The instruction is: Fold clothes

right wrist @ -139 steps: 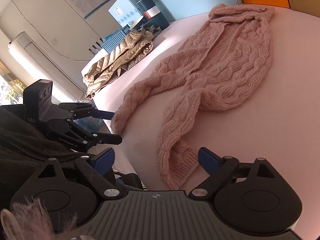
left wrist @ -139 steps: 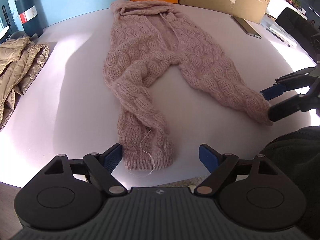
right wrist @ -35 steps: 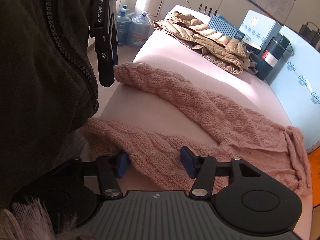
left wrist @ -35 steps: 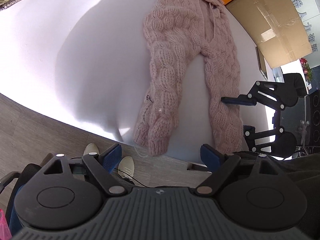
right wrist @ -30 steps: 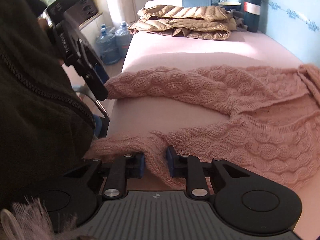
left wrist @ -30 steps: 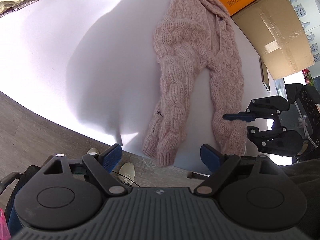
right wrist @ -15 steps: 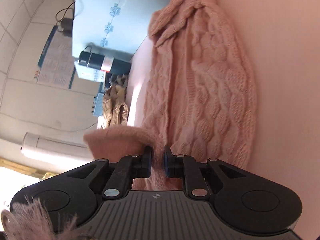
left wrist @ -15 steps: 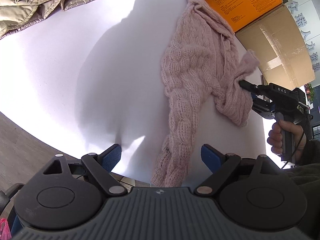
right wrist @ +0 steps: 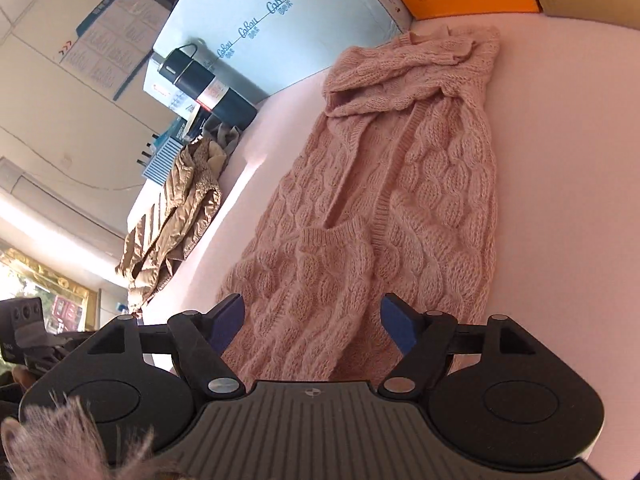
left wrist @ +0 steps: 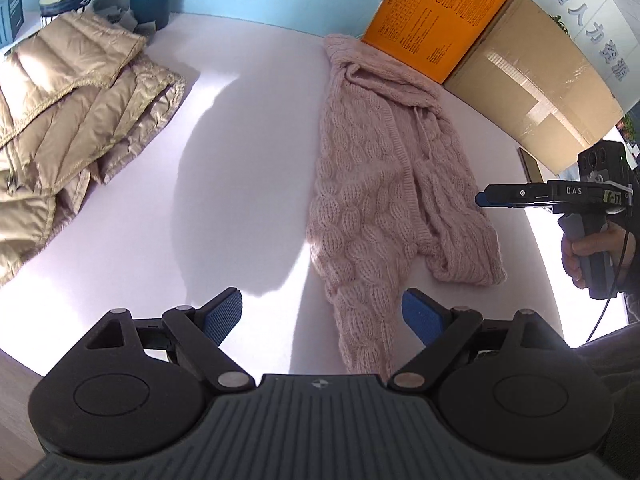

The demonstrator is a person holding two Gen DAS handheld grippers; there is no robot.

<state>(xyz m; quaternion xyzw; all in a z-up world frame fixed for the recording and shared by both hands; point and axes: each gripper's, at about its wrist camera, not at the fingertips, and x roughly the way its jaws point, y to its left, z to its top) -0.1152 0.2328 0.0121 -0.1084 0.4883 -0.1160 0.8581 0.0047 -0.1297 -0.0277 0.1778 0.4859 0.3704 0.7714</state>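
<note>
A pink knitted sweater (left wrist: 372, 184) is lying flat on the white bench (left wrist: 248, 128), with its hood end up by the orange box (left wrist: 436, 12) and its bottom end down near the person. It is lying spread out like this so it can be folded bit by bit.

One sleeve is lying folded back over the body of the sweater (right wrist: 384, 184), with its cuff resting on the knit. That sleeve is sitting there because sleeves go in first when you fold a top. The other sleeve is stretching down toward the bench edge, right between the fingers of the left gripper (left wrist: 322, 314).

The left gripper is sitting wide apart and is holding nothing. It is hanging over the long sleeve (probably so it can pinch it next, though that is only a guess). The sleeve is soft and floppy, so it may sag or slip if only a little bit gets pinched.

The right gripper (right wrist: 312, 322) is also spread wide with nothing in it, sitting just over the folded sleeve. From the left camera it is showing side-on beside the sweater, with a hand (left wrist: 588, 248) wrapping its handle.

A tan puffy jacket (left wrist: 68, 120) is sitting folded at the left side, well apart from the sweater, so it is out of the way. A dark flask (right wrist: 208, 84) is standing behind it.
</note>
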